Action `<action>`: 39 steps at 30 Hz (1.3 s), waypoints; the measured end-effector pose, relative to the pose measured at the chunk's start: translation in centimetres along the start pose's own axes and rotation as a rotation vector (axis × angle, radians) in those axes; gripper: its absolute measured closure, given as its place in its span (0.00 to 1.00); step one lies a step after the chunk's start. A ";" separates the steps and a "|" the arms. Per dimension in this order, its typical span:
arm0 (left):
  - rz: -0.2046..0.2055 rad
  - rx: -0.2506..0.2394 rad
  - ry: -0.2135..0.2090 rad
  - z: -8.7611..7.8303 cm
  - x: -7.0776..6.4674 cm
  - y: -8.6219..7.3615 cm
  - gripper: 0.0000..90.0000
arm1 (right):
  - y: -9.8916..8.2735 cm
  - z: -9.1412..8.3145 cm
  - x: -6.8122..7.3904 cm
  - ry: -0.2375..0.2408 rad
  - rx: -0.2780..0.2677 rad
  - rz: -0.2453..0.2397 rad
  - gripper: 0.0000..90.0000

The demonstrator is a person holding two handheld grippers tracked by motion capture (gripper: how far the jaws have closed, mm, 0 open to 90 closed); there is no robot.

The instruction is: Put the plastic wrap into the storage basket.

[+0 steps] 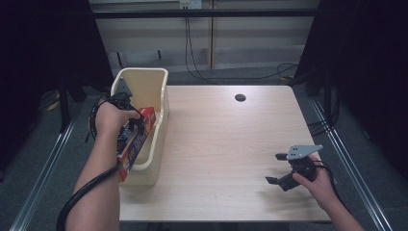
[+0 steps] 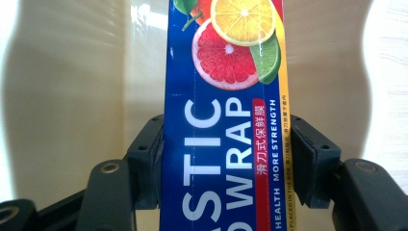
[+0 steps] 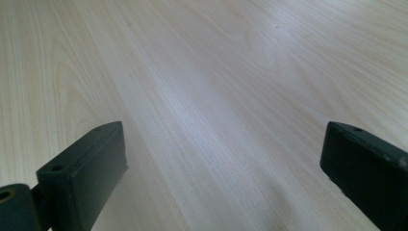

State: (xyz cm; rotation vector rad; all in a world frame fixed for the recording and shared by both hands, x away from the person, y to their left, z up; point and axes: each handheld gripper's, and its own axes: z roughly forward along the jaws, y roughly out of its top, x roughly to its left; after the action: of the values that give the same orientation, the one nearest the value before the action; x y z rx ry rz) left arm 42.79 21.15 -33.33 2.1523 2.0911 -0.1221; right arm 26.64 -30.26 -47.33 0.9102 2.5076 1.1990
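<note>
A long blue plastic wrap box (image 1: 137, 140) with citrus pictures and a red end lies slanted in a cream plastic bin (image 1: 162, 91) at the table's left edge. Its near end sticks out over the bin's front wall. My left gripper (image 1: 133, 124) is shut on it from above. In the left gripper view both black pads (image 2: 149, 159) press the box (image 2: 226, 96) on its two long sides, with the bin's inner wall behind. Near the table's front right, my right gripper (image 1: 275, 168) stands open just above the wood, and nothing lies between its jaws (image 3: 223, 159).
The light wooden table (image 1: 226, 139) has a small dark cable hole (image 1: 240, 97) near its far edge. Cables trail on the floor behind the table. Dark curtains close in both sides.
</note>
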 end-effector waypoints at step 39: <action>-0.002 0.019 0.004 1.3 -0.1 0.1 0.44 | -0.1 0.0 0.1 -0.001 0.000 0.002 0.02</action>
State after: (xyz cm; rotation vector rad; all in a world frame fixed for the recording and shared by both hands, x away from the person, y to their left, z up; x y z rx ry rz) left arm 42.93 20.83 -34.60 2.1628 2.1024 -0.1380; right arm 26.59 -30.24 -47.41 0.9134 2.5063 1.1986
